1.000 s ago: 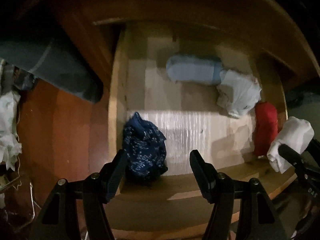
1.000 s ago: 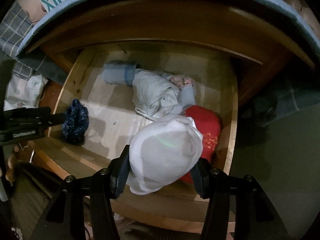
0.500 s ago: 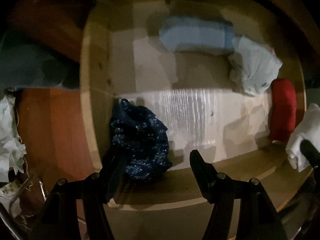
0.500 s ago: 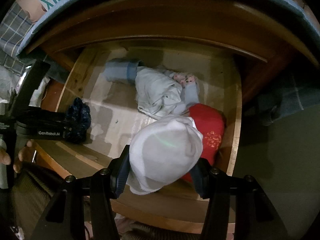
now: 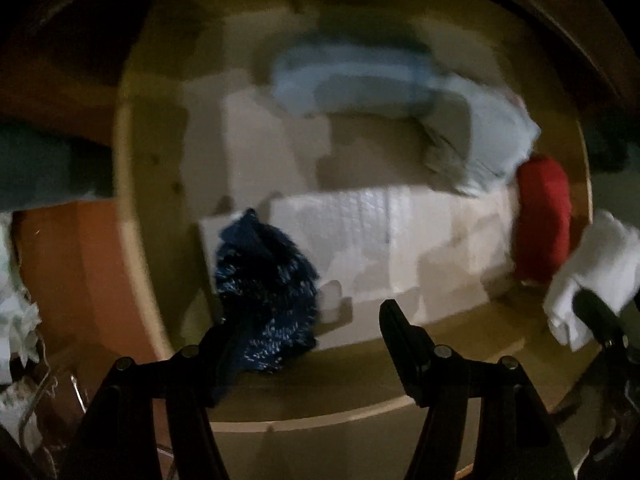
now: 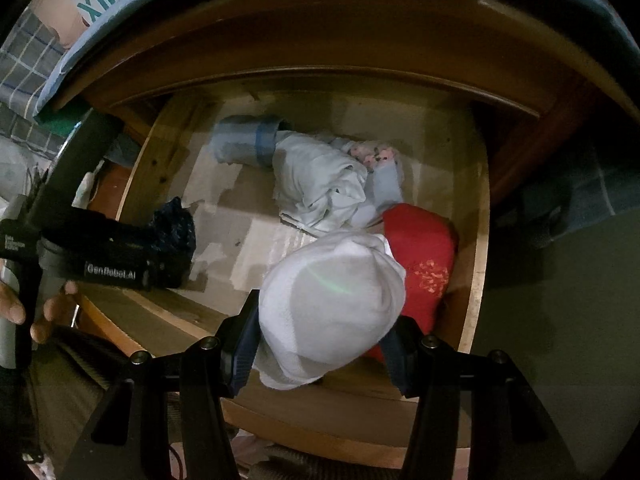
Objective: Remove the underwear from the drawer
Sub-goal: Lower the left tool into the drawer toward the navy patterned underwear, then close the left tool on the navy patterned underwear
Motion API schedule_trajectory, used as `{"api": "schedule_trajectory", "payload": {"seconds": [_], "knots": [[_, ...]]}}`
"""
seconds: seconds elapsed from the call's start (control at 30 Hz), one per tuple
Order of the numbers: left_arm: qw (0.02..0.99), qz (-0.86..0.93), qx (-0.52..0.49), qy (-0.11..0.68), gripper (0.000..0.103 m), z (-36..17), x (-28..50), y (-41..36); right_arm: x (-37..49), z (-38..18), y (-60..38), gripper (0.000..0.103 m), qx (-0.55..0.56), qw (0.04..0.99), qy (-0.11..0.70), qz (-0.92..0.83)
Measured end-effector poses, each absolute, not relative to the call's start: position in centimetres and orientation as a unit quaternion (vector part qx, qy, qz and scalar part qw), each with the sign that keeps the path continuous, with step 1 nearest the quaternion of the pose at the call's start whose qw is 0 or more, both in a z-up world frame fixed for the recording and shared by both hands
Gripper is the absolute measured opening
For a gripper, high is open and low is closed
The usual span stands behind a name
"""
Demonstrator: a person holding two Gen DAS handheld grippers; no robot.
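Your left gripper (image 5: 308, 336) is open above the drawer (image 5: 136, 240), near its front left corner, one finger (image 5: 224, 344) overlapping the blue bundle (image 5: 268, 292). The view is blurred.

A: The left wrist view is dim and smeared all over; the dark blue bundle (image 5: 266, 296) and the pale blue roll (image 5: 352, 84) have soft, streaked edges.

B: A bright patch falls across the drawer floor (image 5: 380, 232), with blocky shadows around it. The corners go to black.

A: The right wrist view is sharper and better lit. The white cloth (image 6: 332, 304) in the right tongs (image 6: 326, 344) shows folds clearly and carries a faint green flare arc.

B: Lettering on the left tongs (image 6: 116, 256) is readable there. Fisheye bending curves the drawer's wooden rim (image 6: 478, 240), and the frame edges fall dark.
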State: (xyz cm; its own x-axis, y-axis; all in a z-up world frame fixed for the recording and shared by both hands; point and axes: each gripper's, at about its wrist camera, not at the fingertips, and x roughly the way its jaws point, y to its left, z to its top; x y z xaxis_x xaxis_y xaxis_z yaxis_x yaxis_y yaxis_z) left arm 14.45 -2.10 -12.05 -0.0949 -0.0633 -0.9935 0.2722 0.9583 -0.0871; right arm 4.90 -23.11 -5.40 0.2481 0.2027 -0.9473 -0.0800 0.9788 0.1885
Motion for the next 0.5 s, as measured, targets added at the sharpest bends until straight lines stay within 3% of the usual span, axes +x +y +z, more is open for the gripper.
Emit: {"api": "schedule_trajectory", "payload": {"seconds": [0.5], "knots": [[0.628, -0.102, 0.114, 0.763, 0.067, -15.6, 16.1, -2.4, 5.0, -5.6, -23.1, 0.051, 0.057, 0.785, 0.609, 0.095]]}}
